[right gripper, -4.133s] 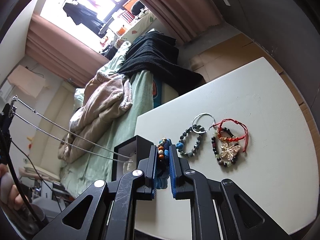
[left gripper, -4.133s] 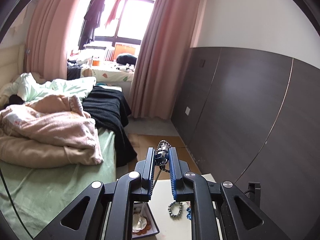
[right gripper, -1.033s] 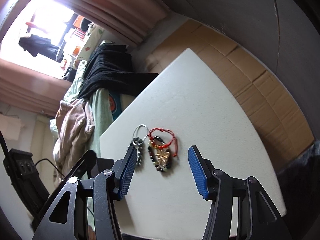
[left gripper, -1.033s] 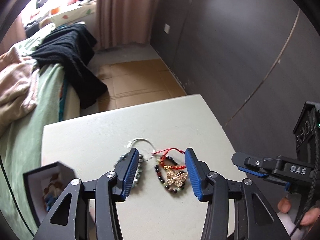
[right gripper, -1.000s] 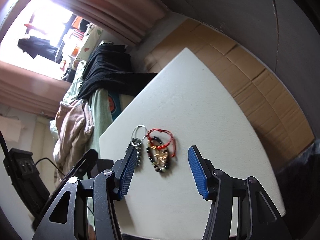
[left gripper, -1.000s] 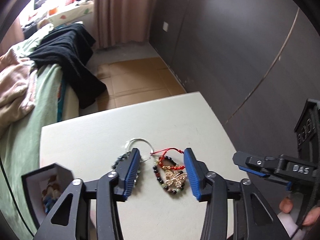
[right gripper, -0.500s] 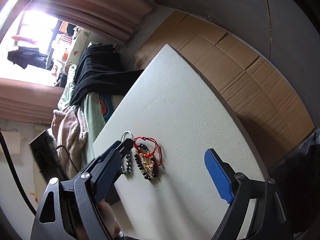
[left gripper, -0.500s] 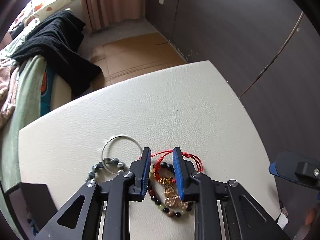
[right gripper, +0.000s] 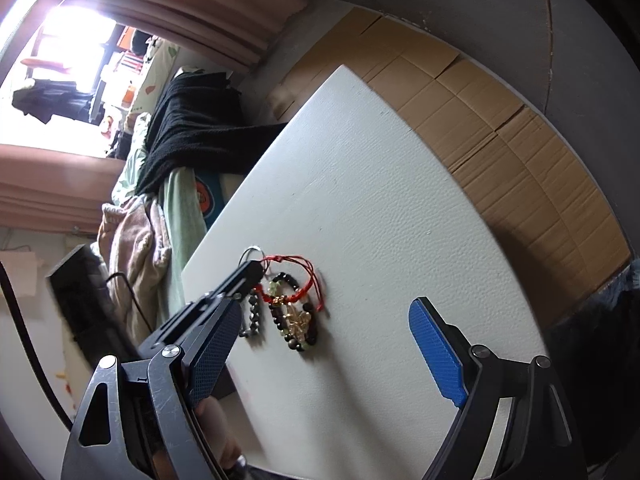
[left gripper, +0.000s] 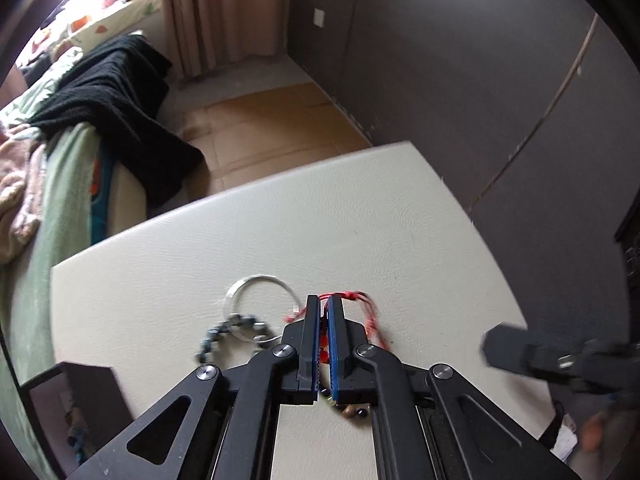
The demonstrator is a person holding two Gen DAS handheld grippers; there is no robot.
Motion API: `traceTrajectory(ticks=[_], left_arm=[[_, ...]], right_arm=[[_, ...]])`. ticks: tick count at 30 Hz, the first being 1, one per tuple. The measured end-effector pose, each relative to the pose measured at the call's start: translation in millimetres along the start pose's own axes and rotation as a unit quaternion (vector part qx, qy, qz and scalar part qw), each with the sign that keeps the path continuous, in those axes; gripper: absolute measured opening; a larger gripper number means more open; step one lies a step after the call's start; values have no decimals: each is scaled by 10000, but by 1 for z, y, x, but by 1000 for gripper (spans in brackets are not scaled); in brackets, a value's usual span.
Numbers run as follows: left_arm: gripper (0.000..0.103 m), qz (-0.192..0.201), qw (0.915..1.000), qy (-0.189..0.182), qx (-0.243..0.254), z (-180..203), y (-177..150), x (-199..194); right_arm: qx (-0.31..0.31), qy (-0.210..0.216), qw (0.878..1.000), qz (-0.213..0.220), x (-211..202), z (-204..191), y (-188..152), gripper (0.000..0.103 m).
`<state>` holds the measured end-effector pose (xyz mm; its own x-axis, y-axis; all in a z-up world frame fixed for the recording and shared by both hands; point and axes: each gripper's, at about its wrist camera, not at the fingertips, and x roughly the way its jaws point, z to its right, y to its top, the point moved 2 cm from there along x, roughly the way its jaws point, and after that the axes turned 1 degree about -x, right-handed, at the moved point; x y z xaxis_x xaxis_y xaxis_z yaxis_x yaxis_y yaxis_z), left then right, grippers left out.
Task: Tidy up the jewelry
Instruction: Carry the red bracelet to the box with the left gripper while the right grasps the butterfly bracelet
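My left gripper (left gripper: 324, 300) is shut on the red cord bracelet (left gripper: 370, 314), low over the white table (left gripper: 360, 220). It also shows in the right wrist view (right gripper: 256, 270), with the red cord bracelet (right gripper: 308, 280) at its tip. A dark bead bracelet with a gold butterfly charm (right gripper: 296, 322) lies beside it. A silver bangle (left gripper: 260, 304) and a grey bead bracelet (left gripper: 216, 340) lie to the left. The black jewelry box (left gripper: 68, 412) stands open at the table's left corner. My right gripper (right gripper: 320, 364) is open and empty, above the table's near side.
A bed with a green sheet, pink quilt and black blanket (left gripper: 116, 92) runs along the table's left. A dark panelled wall (left gripper: 480, 80) is on the right. Brown cardboard (right gripper: 500, 92) covers the floor beyond the table.
My left gripper lowered onto the bracelet pile and its jaws closed on the red cord. My right gripper opened wider and drew back.
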<state>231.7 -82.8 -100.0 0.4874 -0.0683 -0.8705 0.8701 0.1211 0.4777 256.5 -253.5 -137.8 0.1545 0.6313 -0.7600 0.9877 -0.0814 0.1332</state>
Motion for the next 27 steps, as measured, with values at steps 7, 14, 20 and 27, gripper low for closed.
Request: traceTrajectory(ticks=[7, 14, 20, 27], left_arm=[[3, 346, 9992, 83, -201, -18, -5, -44], [3, 516, 9981, 172, -304, -34, -11, -70], [3, 658, 9968, 195, -417, -47, -21, -90], [3, 965, 9919, 226, -792, -66, -40, -116]], right_arm=[[-338, -39, 9994, -105, 15, -14, -5, 85], [-974, -175, 9946, -300, 35, -29, -13, 57], [-1328, -460, 9887, -525, 59, -35, -18, 49], [-2034, -1130, 9717, -405, 66, -52, -28, 44]])
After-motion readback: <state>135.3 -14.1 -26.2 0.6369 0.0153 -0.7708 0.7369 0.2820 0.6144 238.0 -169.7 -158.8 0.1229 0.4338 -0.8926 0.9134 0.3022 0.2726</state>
